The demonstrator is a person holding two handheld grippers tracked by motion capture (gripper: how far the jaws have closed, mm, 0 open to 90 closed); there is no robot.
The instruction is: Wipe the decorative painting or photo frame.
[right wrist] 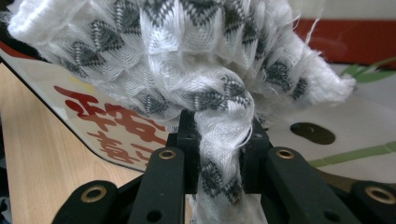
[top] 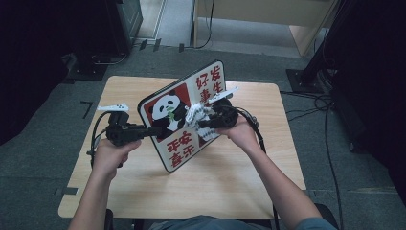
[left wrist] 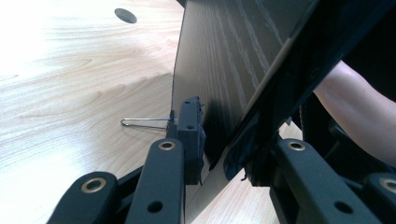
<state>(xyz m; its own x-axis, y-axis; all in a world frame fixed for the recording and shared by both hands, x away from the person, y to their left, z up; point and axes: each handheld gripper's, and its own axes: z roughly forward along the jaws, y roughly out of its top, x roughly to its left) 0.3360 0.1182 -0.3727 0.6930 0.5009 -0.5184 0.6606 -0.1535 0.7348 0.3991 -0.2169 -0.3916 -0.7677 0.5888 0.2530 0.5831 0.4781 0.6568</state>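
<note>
A sign board (top: 210, 79) with a panda picture and red characters stands tilted on its edge over the wooden table (top: 143, 86). My left gripper (top: 155, 130) is shut on the board's left edge; in the left gripper view its jaws (left wrist: 219, 144) clamp the board's dark wood-grain back (left wrist: 224, 60). My right gripper (top: 203, 120) is shut on a white cloth with grey zigzags (top: 194, 115), which lies bunched against the board's printed face. In the right gripper view the cloth (right wrist: 187, 60) is pinched between the pads of the right gripper (right wrist: 219, 154), with the board's face (right wrist: 116, 126) behind it.
A thin wire loop (left wrist: 144, 122) sticks out from the board's back near the left pad. The table has a round hole (left wrist: 126, 15) and bare wood in front (top: 191, 187). Cables (top: 330, 143) trail over the grey floor on the right.
</note>
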